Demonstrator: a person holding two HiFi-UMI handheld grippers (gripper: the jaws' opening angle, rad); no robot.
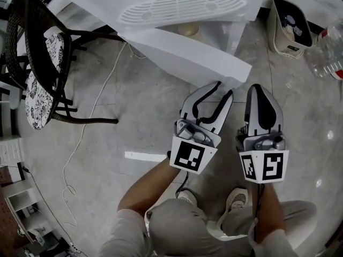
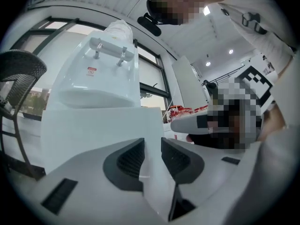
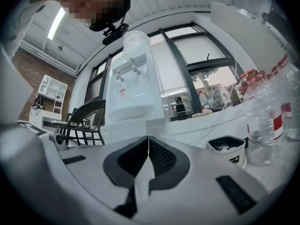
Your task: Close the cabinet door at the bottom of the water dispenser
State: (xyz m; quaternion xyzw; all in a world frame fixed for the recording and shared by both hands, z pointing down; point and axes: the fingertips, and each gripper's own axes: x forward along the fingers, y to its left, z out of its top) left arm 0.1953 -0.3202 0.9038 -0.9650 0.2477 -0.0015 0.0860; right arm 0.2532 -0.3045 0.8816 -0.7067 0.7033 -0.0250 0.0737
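Note:
The white water dispenser (image 1: 182,7) stands ahead of me, its taps high up in the left gripper view (image 2: 101,74). Its bottom cabinet door (image 1: 187,55) hangs open and juts toward me over the floor. My left gripper (image 1: 225,87) is level, with its tips just short of the door's free corner. Its jaws stand a little apart with nothing pressed between them; the white door panel (image 2: 103,125) fills the view beyond the left gripper (image 2: 153,146). To its right my right gripper (image 1: 257,87) is shut and empty, pads together, the right gripper (image 3: 148,144) facing the dispenser (image 3: 133,88).
A black wicker chair (image 1: 37,74) with a patterned cushion stands at the left, and a white cable (image 1: 91,116) trails across the stone floor. A small bin (image 1: 289,28) and a clear plastic bottle (image 1: 327,52) sit at the right. The person's knees and shoes (image 1: 236,197) are below the grippers.

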